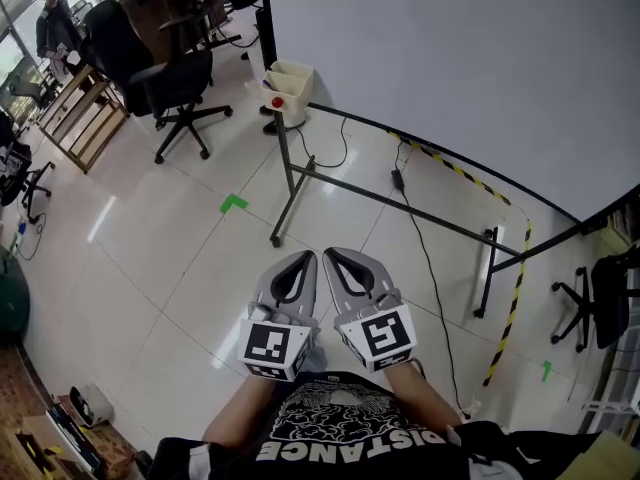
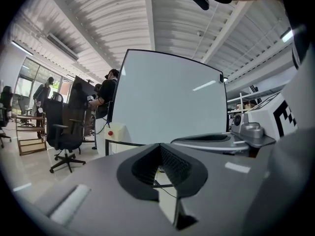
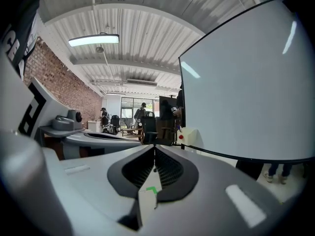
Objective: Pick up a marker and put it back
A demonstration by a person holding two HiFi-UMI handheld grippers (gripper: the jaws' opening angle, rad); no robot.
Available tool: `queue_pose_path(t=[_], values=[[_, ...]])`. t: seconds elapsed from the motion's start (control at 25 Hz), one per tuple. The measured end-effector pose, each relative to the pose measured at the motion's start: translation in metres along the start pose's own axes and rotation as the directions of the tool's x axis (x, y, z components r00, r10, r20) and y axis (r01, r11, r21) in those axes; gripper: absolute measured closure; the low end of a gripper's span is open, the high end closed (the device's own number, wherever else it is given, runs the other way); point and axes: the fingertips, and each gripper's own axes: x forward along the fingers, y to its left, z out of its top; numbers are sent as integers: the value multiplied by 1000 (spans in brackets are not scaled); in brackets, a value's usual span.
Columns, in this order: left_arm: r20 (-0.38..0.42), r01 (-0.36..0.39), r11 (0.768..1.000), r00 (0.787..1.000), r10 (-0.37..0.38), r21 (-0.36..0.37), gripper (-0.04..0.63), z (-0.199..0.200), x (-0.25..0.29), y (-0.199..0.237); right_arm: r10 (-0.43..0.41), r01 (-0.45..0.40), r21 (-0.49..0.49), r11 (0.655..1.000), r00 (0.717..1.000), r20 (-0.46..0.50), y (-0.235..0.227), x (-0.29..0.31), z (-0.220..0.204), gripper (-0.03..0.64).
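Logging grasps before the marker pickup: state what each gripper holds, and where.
Nothing is held. The left gripper and the right gripper are both shut and empty.

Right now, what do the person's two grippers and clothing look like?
The left gripper and the right gripper are alike: grey shells, dark ribbed lining inside the jaws, a white cube with black square markers at the rear. No cables show. The person wears a black T-shirt with white print.

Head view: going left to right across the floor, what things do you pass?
Wooden shelf frame → black swivel office chair → green L-shaped tape mark → cream box-shaped holder at the whiteboard stand's end → black power adapter → black chair at the right edge.
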Motion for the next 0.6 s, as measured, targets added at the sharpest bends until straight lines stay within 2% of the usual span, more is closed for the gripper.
queue_pose_path(t=[0.36, 0.6], values=[[10, 27, 999, 1000, -27, -18, 589, 16, 29, 66, -22, 22, -12, 1000, 1000, -7, -3, 73, 18, 615], [14, 34, 999, 999, -34, -24, 589, 24, 42, 91, -33, 33, -19, 999, 999, 0, -4, 97, 26, 615]])
